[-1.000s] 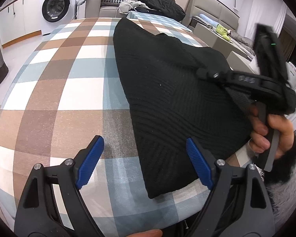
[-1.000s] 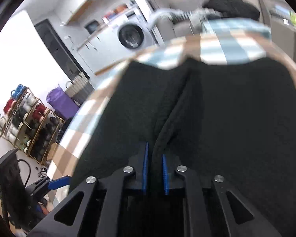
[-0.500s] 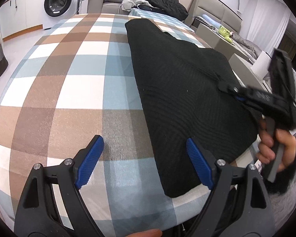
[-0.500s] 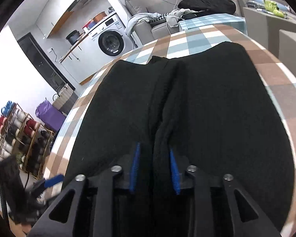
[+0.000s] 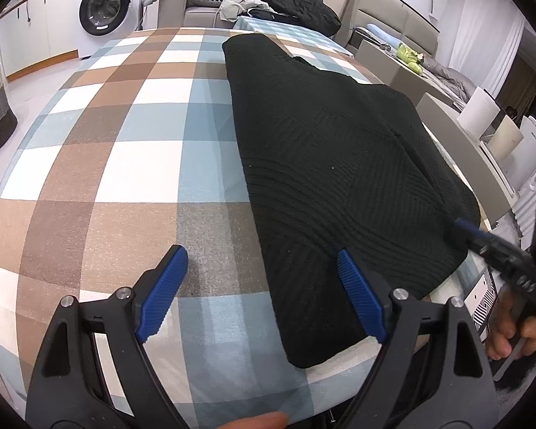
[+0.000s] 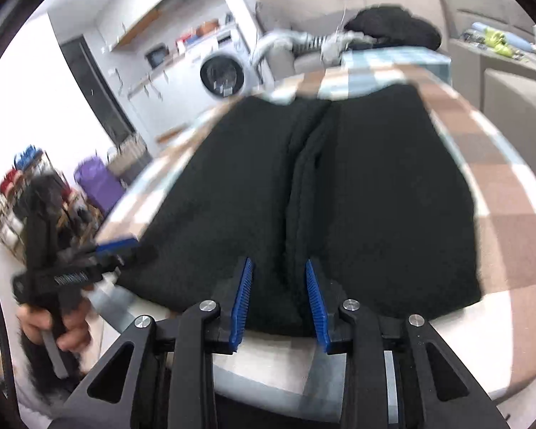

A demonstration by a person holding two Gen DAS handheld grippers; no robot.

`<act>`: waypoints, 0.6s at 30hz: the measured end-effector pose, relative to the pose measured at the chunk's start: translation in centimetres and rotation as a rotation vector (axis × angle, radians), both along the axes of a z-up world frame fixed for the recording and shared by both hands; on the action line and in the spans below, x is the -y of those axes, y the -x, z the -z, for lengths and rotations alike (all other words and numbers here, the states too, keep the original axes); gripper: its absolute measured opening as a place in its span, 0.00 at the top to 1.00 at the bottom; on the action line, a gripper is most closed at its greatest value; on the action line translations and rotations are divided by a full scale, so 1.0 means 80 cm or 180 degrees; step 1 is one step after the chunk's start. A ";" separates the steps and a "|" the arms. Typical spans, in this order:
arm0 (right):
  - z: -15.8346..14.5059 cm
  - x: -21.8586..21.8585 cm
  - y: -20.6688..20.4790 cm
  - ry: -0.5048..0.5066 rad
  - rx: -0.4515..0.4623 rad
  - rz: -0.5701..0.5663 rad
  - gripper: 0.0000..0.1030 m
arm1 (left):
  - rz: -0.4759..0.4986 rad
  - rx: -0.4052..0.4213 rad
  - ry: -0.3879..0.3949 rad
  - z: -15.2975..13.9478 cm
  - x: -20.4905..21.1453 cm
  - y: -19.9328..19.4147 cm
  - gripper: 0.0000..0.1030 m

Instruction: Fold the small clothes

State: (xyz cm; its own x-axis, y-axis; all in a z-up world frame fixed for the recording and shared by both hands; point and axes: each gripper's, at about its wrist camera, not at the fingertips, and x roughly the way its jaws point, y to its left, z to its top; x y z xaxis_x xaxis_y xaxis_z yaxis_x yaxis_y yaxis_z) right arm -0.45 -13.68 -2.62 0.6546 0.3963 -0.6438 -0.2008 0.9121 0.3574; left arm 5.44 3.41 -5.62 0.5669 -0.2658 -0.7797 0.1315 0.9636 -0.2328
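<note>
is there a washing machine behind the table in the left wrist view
Yes, a white front-loading washing machine stands against the far wall beyond the checked table where the black knit garment lies.

Bare checked tablecloth (image 5: 118,164) lies open left of the black knit garment (image 5: 332,164).

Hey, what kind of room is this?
Most likely a lived-in home, an open living and laundry area: a white front-loading washing machine under a counter, a grey sofa piled with clothes, and a table under a brown, blue and white checked tablecloth.
</note>
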 end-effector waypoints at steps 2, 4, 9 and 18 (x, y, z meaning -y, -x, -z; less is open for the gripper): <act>-0.012 0.015 0.008 -0.0038 0.0179 0.0219 0.55 | -0.0016 -0.0016 0.0015 0.000 0.001 -0.004 0.18; -0.018 0.039 0.008 -0.0051 0.0212 0.0566 0.54 | -0.0045 -0.0008 0.0069 0.001 0.004 -0.012 0.18; -0.001 0.098 -0.002 -0.0276 -0.0040 0.1118 0.54 | -0.0050 0.0002 0.0169 0.001 0.012 -0.038 0.31; 0.016 0.102 -0.012 -0.0086 -0.0137 0.1139 0.60 | -0.0147 0.0101 0.0218 -0.001 0.024 -0.059 0.86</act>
State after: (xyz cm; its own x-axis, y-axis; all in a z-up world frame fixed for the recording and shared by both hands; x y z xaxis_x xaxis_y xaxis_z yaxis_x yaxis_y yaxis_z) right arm 0.50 -21.86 -3.93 0.7276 0.1643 -0.6661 0.1452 0.9120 0.3836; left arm 10.14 1.53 -5.58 0.6041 -0.2907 -0.7420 0.0955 0.9508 -0.2948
